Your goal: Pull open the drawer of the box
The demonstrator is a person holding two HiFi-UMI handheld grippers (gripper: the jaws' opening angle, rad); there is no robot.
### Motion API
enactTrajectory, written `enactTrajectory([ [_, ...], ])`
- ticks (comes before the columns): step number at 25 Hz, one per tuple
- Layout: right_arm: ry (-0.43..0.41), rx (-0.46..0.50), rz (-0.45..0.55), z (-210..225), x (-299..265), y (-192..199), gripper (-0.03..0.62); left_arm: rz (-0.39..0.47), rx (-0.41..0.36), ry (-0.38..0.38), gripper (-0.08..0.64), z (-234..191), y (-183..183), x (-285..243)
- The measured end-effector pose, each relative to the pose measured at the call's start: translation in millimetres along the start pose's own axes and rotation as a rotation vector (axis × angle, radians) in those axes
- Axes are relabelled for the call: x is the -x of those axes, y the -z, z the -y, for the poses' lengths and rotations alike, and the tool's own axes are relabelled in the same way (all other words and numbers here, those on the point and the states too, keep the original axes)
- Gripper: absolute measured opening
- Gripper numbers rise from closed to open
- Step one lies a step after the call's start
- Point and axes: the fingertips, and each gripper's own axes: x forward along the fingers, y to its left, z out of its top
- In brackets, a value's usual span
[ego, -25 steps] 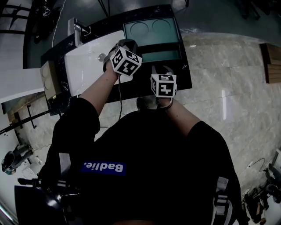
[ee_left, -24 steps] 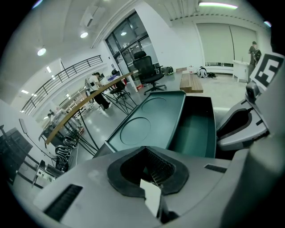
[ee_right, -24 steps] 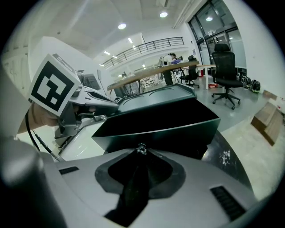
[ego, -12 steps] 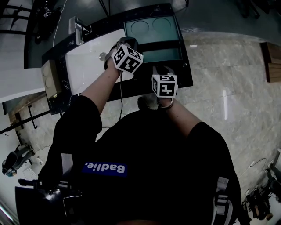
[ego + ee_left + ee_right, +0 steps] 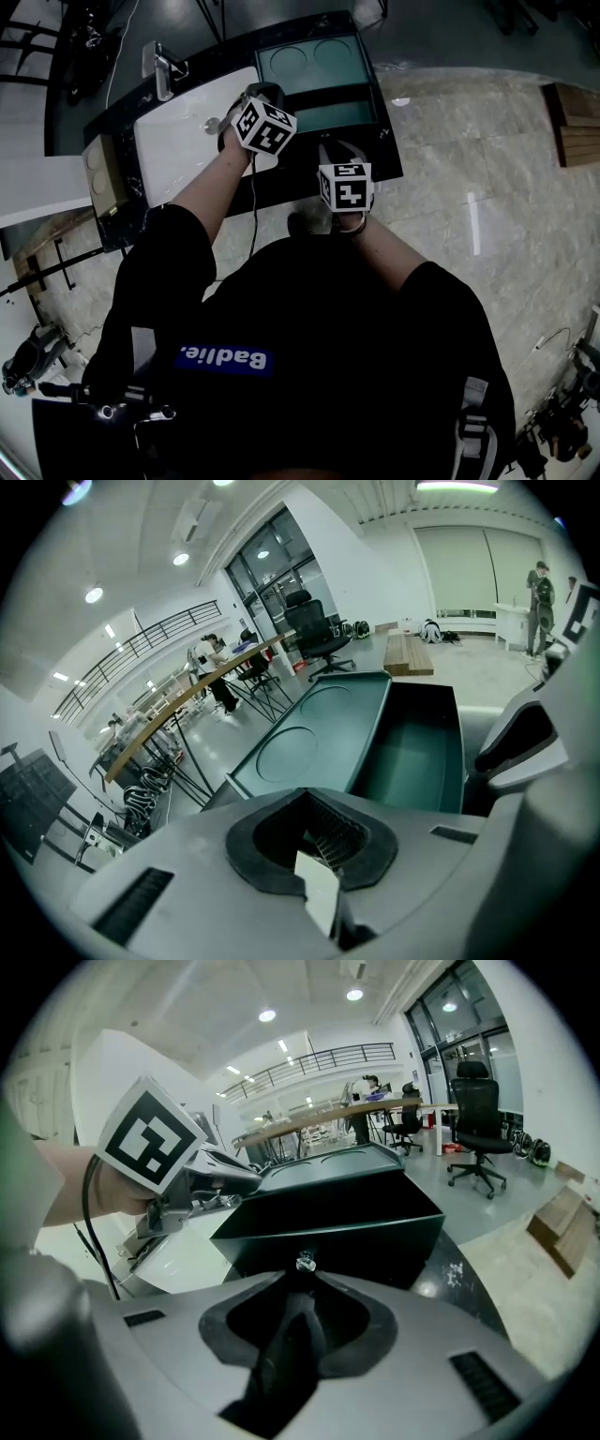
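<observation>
**Pulling the drawer: the knob sits dead ahead of the right tool**

Pinching the small clear knob (image 5: 305, 1261) at the tips of its jaws, the right tool (image 5: 302, 1286) faces the front panel of the drawer (image 5: 323, 114) squarely. The drawer already stands some way out of the dark green box (image 5: 309, 58), and its hollow shows between the lid and the panel. The box rests on the dark counter (image 5: 392, 169), just beside a white basin (image 5: 187, 141).

The drawer's travel runs from the box straight back toward the person. The right tool lies on that same line, on the near side of the panel, so a pull along its own length should draw the drawer out without skewing it.

The left tool (image 5: 317, 853) is at the box's left edge, next to the basin and off the drawer's line. Its jaws look pressed together with nothing between them. It seems placed to steady the box, though whether it touches the box cannot be told.

The right hand is the nearer one to the knob, and it does the work.
</observation>
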Motion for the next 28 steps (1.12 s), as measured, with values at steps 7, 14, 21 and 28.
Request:
enactTrajectory([
  [7, 0.048, 0.040, 0.031, -9, 40, 5, 0.072, 0.071, 0.051, -0.008, 0.002, 4, 1, 37],
  [14, 0.094, 0.086, 0.077, -33, 74, 7, 0.072, 0.156, 0.083, 0.003, 0.002, 21, 12, 83],
  [21, 0.122, 0.141, 0.138, -52, 98, 4, 0.071, 0.293, 0.191, 0.027, 0.002, 43, 19, 135],
  [28, 0.090, 0.206, 0.279, -72, 135, -15, 0.071, 0.411, 0.317, 0.066, 0.002, 73, 10, 187],
])
